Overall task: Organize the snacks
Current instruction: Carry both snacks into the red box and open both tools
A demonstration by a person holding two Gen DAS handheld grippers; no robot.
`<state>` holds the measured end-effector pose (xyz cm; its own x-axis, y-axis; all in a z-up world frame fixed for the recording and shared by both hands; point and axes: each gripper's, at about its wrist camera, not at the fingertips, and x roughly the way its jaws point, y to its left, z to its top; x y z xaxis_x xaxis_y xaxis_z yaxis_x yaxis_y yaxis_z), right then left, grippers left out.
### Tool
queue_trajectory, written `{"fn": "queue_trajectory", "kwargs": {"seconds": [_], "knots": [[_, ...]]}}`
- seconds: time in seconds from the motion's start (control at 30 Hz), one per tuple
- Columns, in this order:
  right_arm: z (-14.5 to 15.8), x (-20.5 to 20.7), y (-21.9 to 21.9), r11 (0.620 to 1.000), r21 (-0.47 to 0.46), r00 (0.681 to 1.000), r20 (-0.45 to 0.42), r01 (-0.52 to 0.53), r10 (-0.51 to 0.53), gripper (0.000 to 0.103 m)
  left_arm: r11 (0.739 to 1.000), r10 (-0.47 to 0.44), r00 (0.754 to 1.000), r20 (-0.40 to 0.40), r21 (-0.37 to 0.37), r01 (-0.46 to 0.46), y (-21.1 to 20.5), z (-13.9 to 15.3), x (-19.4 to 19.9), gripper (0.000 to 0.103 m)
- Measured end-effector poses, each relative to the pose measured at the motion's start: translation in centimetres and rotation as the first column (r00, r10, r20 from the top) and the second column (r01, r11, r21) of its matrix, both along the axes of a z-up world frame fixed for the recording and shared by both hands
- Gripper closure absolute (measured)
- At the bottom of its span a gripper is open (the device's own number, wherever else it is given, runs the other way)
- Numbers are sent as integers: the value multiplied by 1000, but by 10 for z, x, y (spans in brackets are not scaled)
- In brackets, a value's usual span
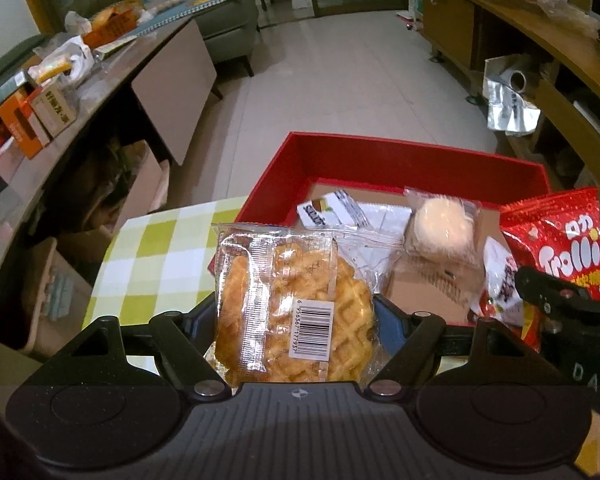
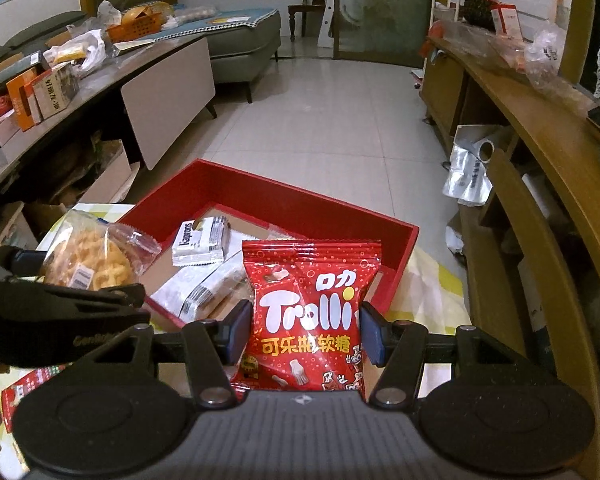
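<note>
Both grippers loaded. The left gripper (image 1: 296, 312) is clamped on a wrapped waffle (image 1: 296, 304), pads pressing on its two sides; the packet stands upright between the jaws, its long axis running away from the camera toward the red box (image 1: 380, 152). The right gripper (image 2: 300, 332) is clamped on a red gummy bag (image 2: 312, 312), also upright, top seam pointing to the far side. The red box sits on a checked tablecloth (image 1: 152, 248), directly beyond both grippers and a little below them. Its near wall lies just past the waffle's far edge in the left wrist view; in the right wrist view the gummy bag hides part of the near right corner. Inside the box: a white sachet (image 2: 200, 240) toward the far left, flat clear-wrapped packets in the middle, and a round pale cake in clear wrap (image 1: 444, 228) toward the right. Cardboard floor shows bare at the near side between these. From the left wrist view the gummy bag (image 1: 556, 240) rides to the right of the waffle, the two well apart. Judgement: both hands look about equally near the box, the right perhaps already over its near corner; the coming move turns on carrying each packet forward over the near wall, then letting go above the bare cardboard. Risk: dropping short, onto the wall or cloth.
</note>
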<state>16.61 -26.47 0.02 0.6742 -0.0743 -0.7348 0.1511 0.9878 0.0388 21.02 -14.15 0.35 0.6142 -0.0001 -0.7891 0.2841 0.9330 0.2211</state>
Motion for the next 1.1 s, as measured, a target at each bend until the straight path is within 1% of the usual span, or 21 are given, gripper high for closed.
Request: {"fn": "queue_trajectory", "kwargs": {"seconds": [0.1,0.27,0.47,0.57,0.7,0.83,0.97,1.1], "knots": [[-1,8,-1,1000,-18,1000,12,-2,2,38,1000,5,1000,3,-7,-5,-3,-1,9,21],[-5,22,-6,1000,-29,999,36,3,-2,38,1000,-3,999,35,-1,3,-14,-2,21,21],[-16,40,-15,999,-44,998,60,30,-27,38,1000,-10,998,67,7,9,-25,-9,36,21],[-25,48,-16,998,-57,998,59,27,-23,38,1000,-9,996,89,4,8,-28,-14,42,21],[-38,56,-14,997,-72,999,36,11,-8,38,1000,-7,996,85,-1,7,-32,-25,49,21],[-45,59,-13,997,-83,1000,24,1,1,37,1000,-6,998,70,13,5,-33,-35,54,19],[-44,59,-12,996,-93,999,36,4,0,37,1000,-2,999,46,13,1,-30,-40,57,18],[-40,57,-12,996,-89,999,49,4,0,36,999,-2,997,76,32,0,-30,-36,54,15]]}}
